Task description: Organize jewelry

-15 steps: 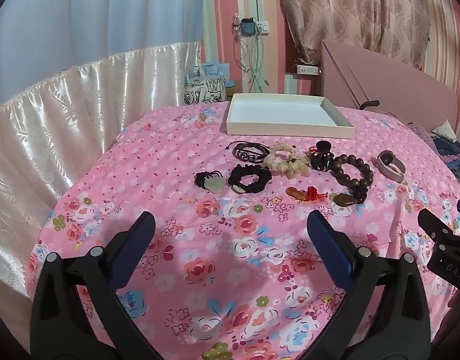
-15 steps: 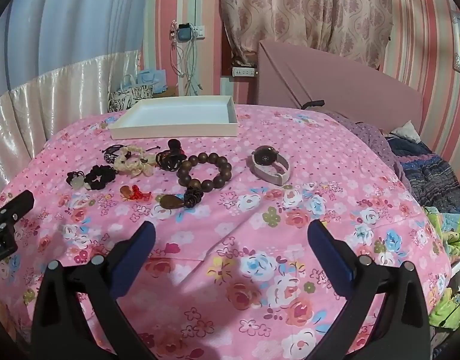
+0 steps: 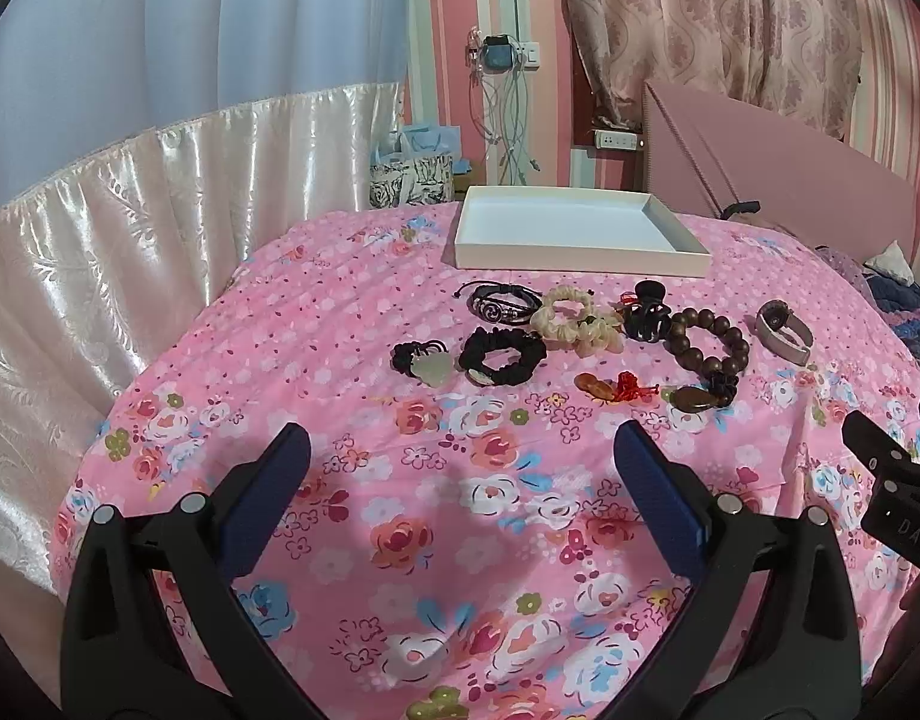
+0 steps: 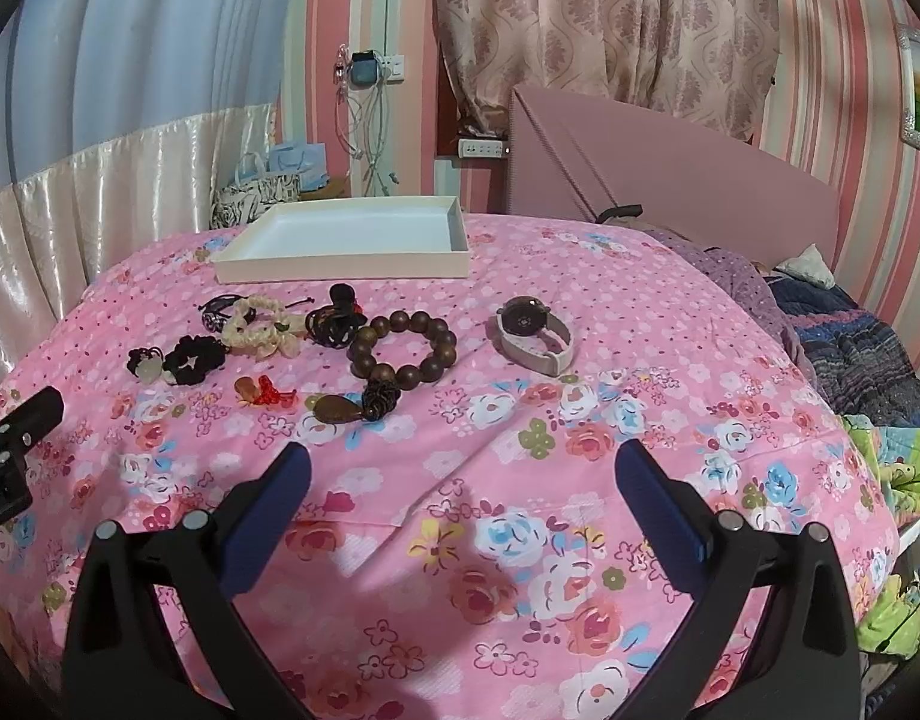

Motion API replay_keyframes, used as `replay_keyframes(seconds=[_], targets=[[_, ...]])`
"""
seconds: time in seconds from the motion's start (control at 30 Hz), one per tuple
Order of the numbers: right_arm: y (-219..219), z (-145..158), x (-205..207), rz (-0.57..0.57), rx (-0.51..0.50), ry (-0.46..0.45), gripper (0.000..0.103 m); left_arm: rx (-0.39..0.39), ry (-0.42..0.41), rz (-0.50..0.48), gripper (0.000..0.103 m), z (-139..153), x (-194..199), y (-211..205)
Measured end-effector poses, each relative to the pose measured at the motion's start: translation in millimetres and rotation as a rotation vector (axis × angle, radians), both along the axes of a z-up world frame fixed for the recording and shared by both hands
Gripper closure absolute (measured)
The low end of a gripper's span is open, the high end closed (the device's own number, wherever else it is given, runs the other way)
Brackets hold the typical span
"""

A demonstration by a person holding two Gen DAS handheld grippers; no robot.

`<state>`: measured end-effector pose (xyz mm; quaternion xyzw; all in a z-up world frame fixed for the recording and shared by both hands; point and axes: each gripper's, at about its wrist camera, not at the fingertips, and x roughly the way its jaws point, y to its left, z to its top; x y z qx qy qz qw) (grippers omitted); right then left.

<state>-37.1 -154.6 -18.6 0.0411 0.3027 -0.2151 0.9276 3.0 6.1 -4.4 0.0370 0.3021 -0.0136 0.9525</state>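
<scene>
Across both wrist views, no shift since half a second ago: left gripper (image 3: 460, 462) and right gripper (image 4: 460, 468) spread wide, empty. Upper centre, white tray (image 3: 580, 258) unfilled; bead bracelet (image 4: 403, 345), watch (image 4: 535, 330) untouched. Sorting not begun.

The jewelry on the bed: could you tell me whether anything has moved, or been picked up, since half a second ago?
Nothing visibly changed. The left gripper and right gripper are as open and empty as before, the wooden bead bracelet, watch and hair ties lie where they were, and the white tray is empty as before.
</scene>
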Motion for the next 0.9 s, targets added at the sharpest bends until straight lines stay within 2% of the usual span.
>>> replay_keyframes(seconds=[0.9], targets=[[-0.2,4.5,-0.2,-0.001,-0.007,-0.015,0.002,-0.002,0.003,0.003,0.003,1.8,-0.4,-2.0]])
